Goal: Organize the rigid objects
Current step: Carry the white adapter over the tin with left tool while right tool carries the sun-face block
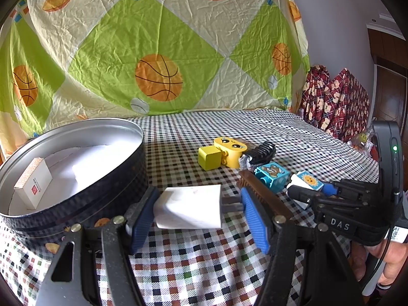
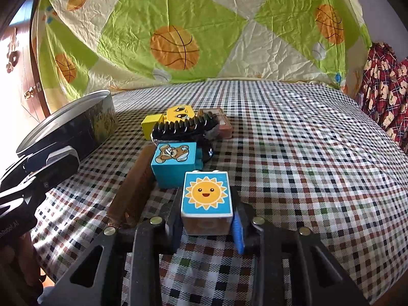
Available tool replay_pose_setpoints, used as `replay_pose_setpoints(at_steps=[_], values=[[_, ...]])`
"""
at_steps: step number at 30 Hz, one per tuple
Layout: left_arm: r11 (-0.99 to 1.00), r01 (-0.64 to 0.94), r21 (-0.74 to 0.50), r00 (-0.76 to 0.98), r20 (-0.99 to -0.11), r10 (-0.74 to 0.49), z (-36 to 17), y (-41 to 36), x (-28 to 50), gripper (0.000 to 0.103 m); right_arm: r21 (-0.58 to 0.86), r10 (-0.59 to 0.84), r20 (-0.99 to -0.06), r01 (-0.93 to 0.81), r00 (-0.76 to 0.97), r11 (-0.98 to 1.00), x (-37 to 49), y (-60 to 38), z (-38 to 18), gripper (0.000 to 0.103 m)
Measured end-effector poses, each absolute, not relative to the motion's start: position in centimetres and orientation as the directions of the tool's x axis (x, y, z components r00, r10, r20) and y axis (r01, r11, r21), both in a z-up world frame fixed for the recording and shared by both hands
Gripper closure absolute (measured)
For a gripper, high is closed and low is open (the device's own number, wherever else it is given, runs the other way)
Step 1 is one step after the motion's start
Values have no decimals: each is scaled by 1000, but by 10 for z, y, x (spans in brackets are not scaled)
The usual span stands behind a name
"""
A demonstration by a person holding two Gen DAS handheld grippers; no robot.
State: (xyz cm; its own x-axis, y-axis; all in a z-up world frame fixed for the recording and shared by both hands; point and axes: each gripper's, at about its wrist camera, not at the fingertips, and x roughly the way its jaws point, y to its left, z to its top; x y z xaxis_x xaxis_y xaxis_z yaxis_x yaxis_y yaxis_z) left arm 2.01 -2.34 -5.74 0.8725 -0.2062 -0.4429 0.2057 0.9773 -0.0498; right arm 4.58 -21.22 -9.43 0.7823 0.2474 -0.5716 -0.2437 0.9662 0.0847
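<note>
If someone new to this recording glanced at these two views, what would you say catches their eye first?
Probably the white charger plug held between the jaws of the left gripper, right beside the round tin with a small white box inside. Next, the sun-face block clamped in the right gripper, with the teddy-bear block just behind it. The basketball-print sheet fills the background.

A crumpled sheet [image 1: 158,51] printed with basketballs hangs behind the checkered tablecloth [image 2: 293,140]. Red plaid fabric [image 1: 334,102] (bear-patterned) sits right, beside a pale wall [image 1: 339,25].
</note>
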Motion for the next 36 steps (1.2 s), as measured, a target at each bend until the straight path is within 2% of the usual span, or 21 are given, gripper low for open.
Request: replay_pose_setpoints(at_steps=[18, 29, 36], values=[[983, 158, -94, 912, -368, -182, -54, -12, 8, 37, 76, 285, -375, -277, 882, 958, 19, -212, -73, 69], [988, 128, -89, 932, -329, -150, -45, 0, -2, 37, 71, 317, -327, -311, 890, 948, 12, -204, -57, 69], [991, 106, -86, 946, -297, -127, -28, 14, -7, 37, 98, 410, -343, -401, 845, 911, 22, -179, -36, 69]])
